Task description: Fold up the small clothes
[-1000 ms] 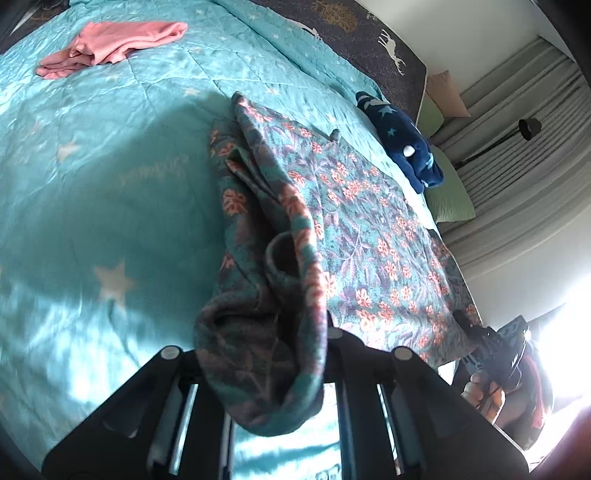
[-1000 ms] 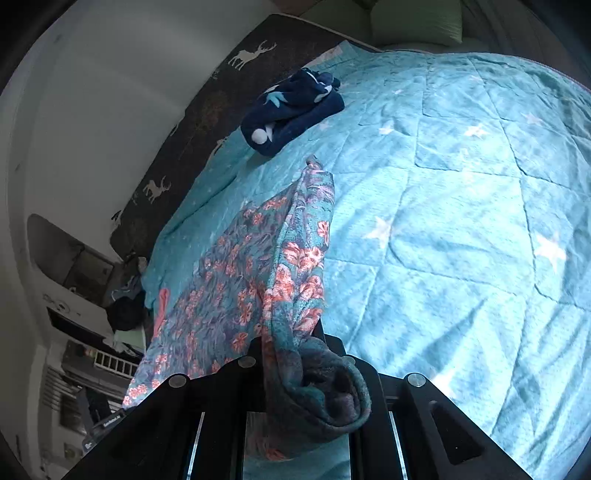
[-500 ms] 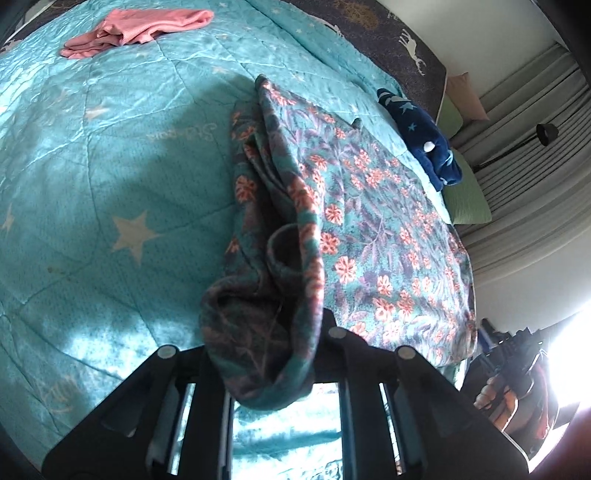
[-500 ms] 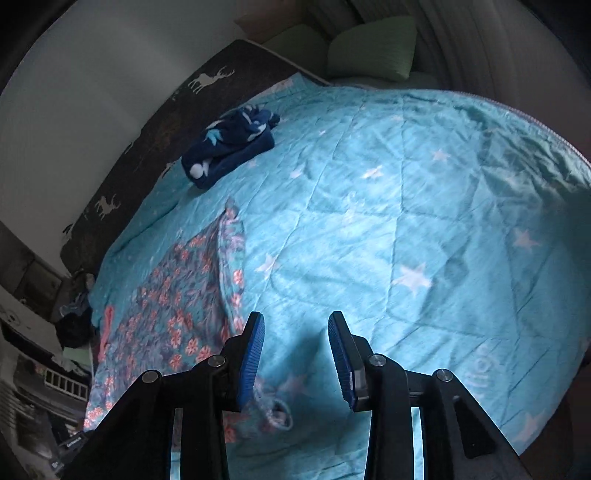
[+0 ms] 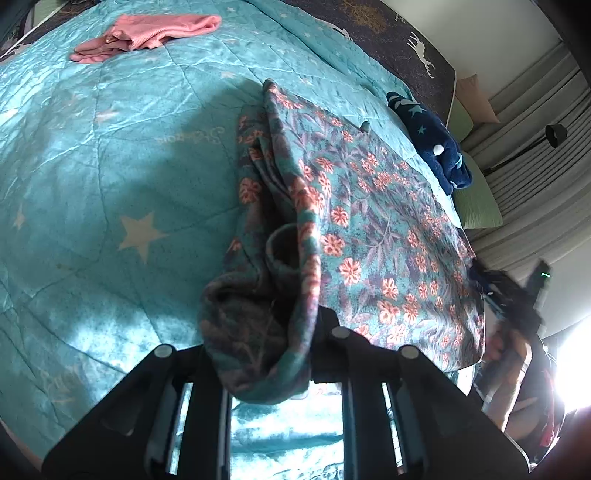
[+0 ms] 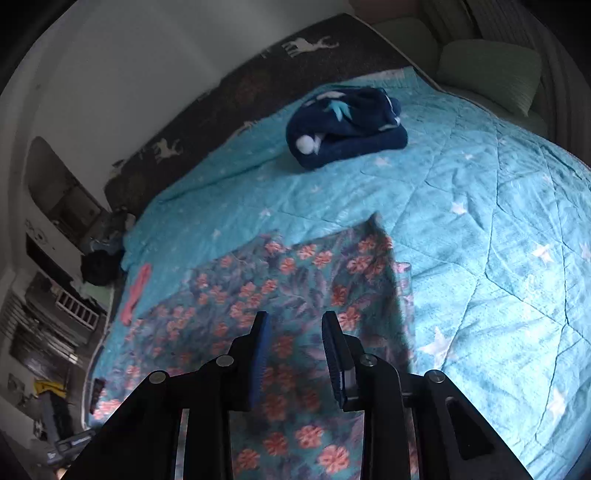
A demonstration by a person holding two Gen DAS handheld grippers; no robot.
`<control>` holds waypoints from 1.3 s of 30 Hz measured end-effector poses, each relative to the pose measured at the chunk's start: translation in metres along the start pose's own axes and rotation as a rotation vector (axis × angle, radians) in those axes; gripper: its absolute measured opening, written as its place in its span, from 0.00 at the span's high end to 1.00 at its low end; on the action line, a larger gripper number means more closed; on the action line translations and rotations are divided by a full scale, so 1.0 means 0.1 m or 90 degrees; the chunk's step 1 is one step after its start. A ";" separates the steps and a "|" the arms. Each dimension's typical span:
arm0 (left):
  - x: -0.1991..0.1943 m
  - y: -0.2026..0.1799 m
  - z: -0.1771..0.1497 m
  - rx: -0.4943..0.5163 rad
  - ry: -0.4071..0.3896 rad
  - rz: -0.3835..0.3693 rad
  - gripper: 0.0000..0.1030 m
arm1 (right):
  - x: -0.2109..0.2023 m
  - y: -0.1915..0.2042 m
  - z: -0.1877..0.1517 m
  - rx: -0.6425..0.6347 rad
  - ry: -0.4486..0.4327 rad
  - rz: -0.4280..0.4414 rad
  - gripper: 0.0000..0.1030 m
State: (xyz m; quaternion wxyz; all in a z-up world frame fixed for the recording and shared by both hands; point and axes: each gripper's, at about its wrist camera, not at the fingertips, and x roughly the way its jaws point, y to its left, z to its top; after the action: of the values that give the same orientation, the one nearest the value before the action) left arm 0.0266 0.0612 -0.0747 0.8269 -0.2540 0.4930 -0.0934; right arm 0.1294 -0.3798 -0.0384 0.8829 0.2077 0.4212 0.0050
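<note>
- Here, nearest of all, the left gripper point(image 5: 280, 332) has a bunched corner of the flowery cloth point(image 5: 369, 229) between its jaws, which are opening a little; the pads are hidden under the cloth.
- The right gripper point(image 6: 295, 350) hangs just over the flat part of the same cloth point(image 6: 280, 295). Its blue pads point(image 6: 258, 354) are apart with nothing between them, and they are closing.
- The cloth lies on the blue star blanket point(image 5: 92, 184). It looks soft, thin and light, so it will sag and bunch. I think the best places to take hold are its corners and edges.
- Farther off, I count one dark blue folded thing point(image 6: 347, 129) with a white ball on it.
- Farthest, I count one pink piece of clothing point(image 5: 147, 35) and one green pillow point(image 6: 491, 74).
- So that makes three small clothes and two grippers.
</note>
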 end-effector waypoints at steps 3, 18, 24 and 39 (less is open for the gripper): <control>-0.01 0.00 -0.01 0.001 0.000 0.002 0.84 | 0.26 -0.37 0.02 0.054 0.019 -0.023 0.90; -0.07 -0.03 0.01 -0.004 -0.013 0.004 0.87 | 0.01 0.02 -0.40 -0.024 0.059 0.041 0.71; -0.28 -0.50 0.18 0.062 -0.067 -0.008 0.89 | -0.20 0.12 -0.42 -0.011 0.021 0.087 0.60; 0.70 -2.44 -0.53 0.402 0.093 -0.145 0.89 | -0.64 -0.29 -0.51 0.032 0.016 0.107 0.55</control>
State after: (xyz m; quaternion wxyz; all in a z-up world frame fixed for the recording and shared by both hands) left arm 0.0393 -0.1924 -0.0235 0.8113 -0.0312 0.4664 -0.3512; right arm 0.0454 -0.3998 -0.0300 0.8684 0.2647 0.4131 0.0713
